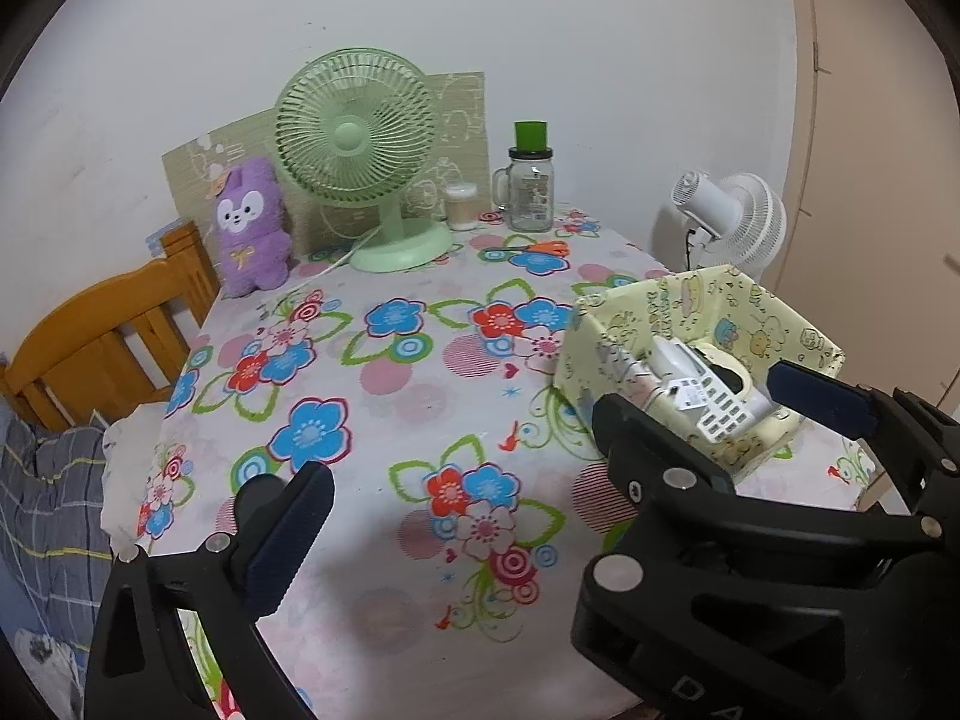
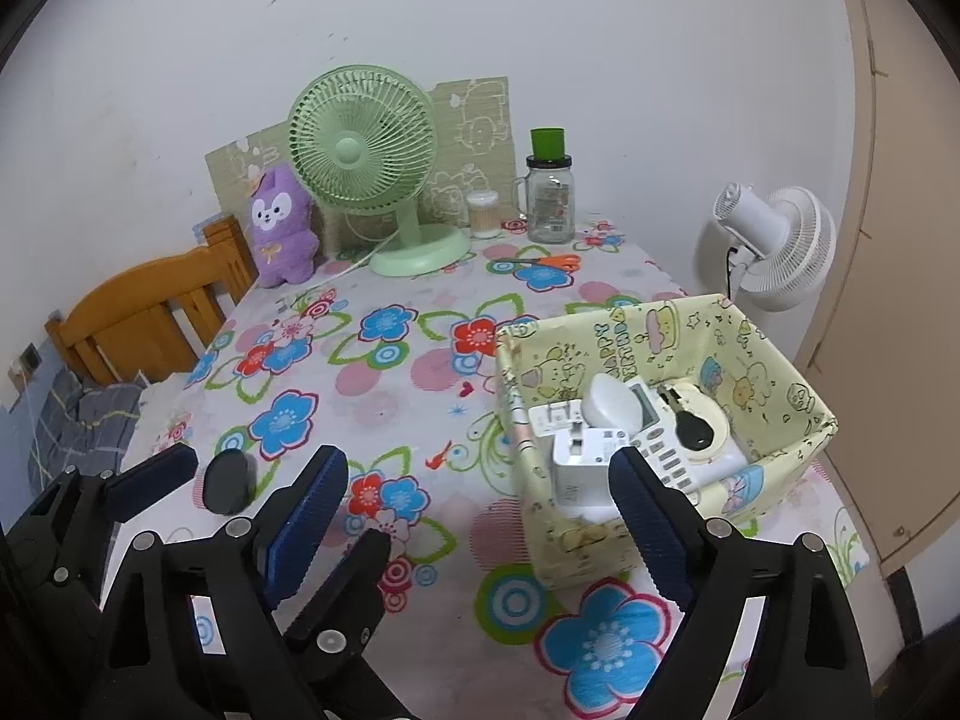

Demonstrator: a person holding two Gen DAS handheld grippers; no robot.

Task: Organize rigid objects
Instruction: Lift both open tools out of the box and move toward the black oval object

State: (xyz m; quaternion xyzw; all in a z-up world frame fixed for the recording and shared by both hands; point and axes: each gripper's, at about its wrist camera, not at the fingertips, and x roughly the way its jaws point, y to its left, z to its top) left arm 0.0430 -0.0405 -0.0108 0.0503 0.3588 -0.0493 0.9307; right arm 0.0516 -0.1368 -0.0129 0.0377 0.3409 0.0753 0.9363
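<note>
flowery table point(image 2: 384, 372) | both grabbers wide apart, holding nothing | box point(image 2: 774, 354) of hard things just ahead of right grabber point(image 2: 474, 510) | left grabber point(image 2: 216, 474) beside it | risk: bumping and tipping the box

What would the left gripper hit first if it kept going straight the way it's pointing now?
Most likely the bare flowered tablecloth. The open left gripper aims down at a stretch between the green fan and the yellow box. Depth is unclear.
</note>
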